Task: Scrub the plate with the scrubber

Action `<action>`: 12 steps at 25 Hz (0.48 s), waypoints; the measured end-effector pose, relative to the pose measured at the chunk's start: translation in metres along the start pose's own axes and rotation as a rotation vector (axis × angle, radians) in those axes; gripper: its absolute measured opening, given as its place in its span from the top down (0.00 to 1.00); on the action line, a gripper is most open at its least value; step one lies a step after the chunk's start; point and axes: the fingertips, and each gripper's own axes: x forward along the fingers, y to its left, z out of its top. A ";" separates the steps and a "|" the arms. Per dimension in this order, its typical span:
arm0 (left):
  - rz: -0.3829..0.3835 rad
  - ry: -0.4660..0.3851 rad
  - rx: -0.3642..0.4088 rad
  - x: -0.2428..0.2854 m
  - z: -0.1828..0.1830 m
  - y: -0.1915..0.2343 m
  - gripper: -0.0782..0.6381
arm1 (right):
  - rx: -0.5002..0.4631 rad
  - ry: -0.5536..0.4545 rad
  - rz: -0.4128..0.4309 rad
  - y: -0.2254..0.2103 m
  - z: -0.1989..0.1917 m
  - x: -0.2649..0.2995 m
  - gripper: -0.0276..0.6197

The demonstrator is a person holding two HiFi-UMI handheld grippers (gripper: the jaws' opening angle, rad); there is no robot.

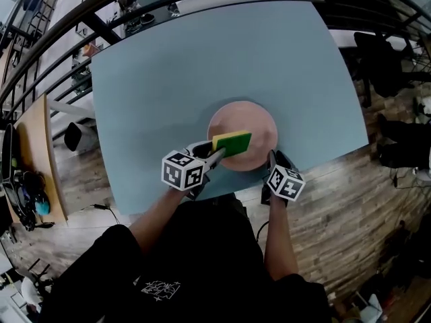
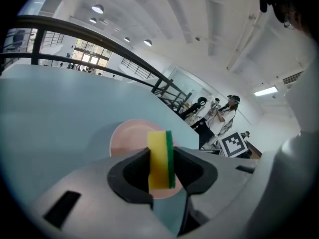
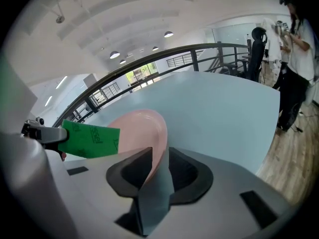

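Observation:
A round pink plate point(image 1: 252, 128) lies on the blue-grey table point(image 1: 202, 66) near its front edge. My left gripper point(image 1: 215, 153) is shut on a yellow-and-green scrubber point(image 1: 232, 142), which hangs over the plate's near left part. In the left gripper view the scrubber point(image 2: 160, 158) stands on edge between the pads of the gripper point(image 2: 162, 156), with the plate point(image 2: 127, 136) behind it. My right gripper point(image 1: 273, 156) is at the plate's near right rim. In the right gripper view the plate point(image 3: 137, 131) has its rim in the gap of the right gripper point(image 3: 159, 156), whose jaws stand apart, and the scrubber's green face point(image 3: 89, 141) shows at the left.
The table's front edge runs just under both grippers, with wooden floor point(image 1: 350, 214) below. A dark railing point(image 1: 101, 25) curves behind the table. A wooden desk point(image 1: 34, 153) stands at the left. A person point(image 3: 299, 59) stands beyond the table's right side.

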 end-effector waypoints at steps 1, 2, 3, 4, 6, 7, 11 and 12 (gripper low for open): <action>-0.006 0.007 -0.005 0.003 -0.001 0.000 0.71 | 0.009 0.007 -0.001 0.000 -0.002 0.002 0.81; -0.012 0.015 -0.009 0.005 -0.002 0.000 0.71 | 0.016 0.013 -0.002 0.000 -0.004 0.003 0.80; -0.019 0.024 -0.015 0.008 -0.004 -0.001 0.71 | 0.023 0.018 -0.003 -0.001 -0.006 0.005 0.80; -0.027 0.033 -0.026 0.011 -0.006 -0.002 0.71 | 0.030 0.023 -0.003 -0.001 -0.008 0.006 0.80; -0.047 0.048 -0.071 0.017 -0.010 -0.003 0.71 | 0.057 0.034 0.003 0.000 -0.011 0.010 0.79; -0.055 0.053 -0.100 0.020 -0.011 -0.002 0.71 | 0.076 0.039 0.008 0.001 -0.012 0.012 0.79; -0.070 0.067 -0.183 0.028 -0.015 0.001 0.71 | 0.138 0.069 0.014 -0.001 -0.018 0.017 0.79; -0.073 0.068 -0.195 0.030 -0.015 0.001 0.71 | 0.147 0.075 0.013 -0.002 -0.019 0.018 0.79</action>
